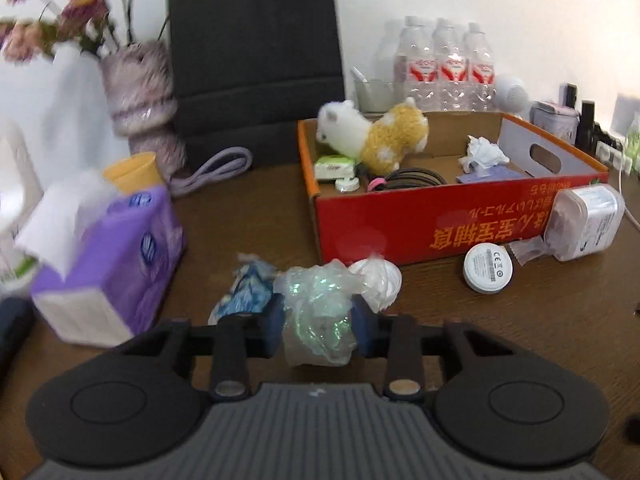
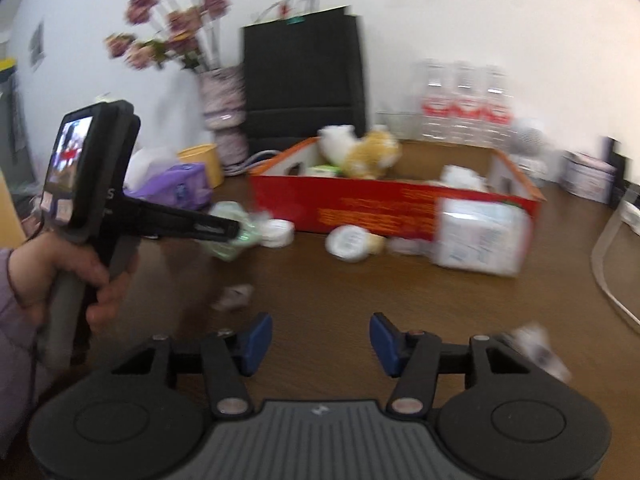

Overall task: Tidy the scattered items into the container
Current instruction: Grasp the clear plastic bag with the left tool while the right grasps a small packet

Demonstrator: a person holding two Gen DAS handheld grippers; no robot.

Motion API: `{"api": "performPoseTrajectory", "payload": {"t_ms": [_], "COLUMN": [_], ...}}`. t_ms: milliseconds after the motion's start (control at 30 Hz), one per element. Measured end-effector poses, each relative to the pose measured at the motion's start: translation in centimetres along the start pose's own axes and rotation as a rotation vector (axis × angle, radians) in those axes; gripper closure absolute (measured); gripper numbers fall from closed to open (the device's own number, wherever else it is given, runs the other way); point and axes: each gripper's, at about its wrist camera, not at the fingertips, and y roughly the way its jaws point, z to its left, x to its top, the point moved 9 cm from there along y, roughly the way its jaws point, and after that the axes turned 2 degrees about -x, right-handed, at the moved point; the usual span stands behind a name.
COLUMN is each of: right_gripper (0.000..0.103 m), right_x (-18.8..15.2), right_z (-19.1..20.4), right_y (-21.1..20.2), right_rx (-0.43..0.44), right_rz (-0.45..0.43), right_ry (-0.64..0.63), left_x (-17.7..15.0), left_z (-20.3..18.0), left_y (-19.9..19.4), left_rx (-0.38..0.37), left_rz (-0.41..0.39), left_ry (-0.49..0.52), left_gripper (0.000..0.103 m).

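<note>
My left gripper (image 1: 318,326) is shut on a crumpled clear plastic wrapper (image 1: 316,312) with a greenish sheen, both blue pads pressing its sides just above the brown table. From the right wrist view the same left gripper (image 2: 234,232) shows in a person's hand, with the wrapper (image 2: 232,246) at its tip. The red cardboard box (image 1: 420,224) stands behind, holding a white and yellow plush toy (image 1: 376,136), a black cable and crumpled paper. My right gripper (image 2: 320,344) is open over bare table, nothing between its fingers. A small crumpled paper (image 2: 234,296) lies ahead and to its left.
A blue crumpled wrapper (image 1: 248,292), a white lid (image 1: 378,280), a white round disc (image 1: 488,268) and a white packet (image 1: 588,224) lie in front of the box. A purple tissue pack (image 1: 112,264), vase, black bag and water bottles (image 1: 444,68) stand around.
</note>
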Motion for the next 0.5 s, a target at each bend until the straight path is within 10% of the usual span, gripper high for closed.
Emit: {"api": "performPoseTrajectory", "payload": {"t_ms": [267,500], "right_gripper": [0.069,0.086], "right_x": [2.3,1.1], "right_z": [7.7,8.2], "right_y": [6.4,7.8], "right_rx": [0.078,-0.002], "right_rz": [0.077,0.13], "right_ry": [-0.164,-0.206], "left_x": [-0.5,-3.3], "left_z": [4.0,5.3], "left_y": [-9.4,-11.2], "left_rx": [-0.01,0.05], "left_rz": [-0.176,-0.146], "left_ry": [-0.187,-0.219], "left_gripper": [0.071,0.071]}}
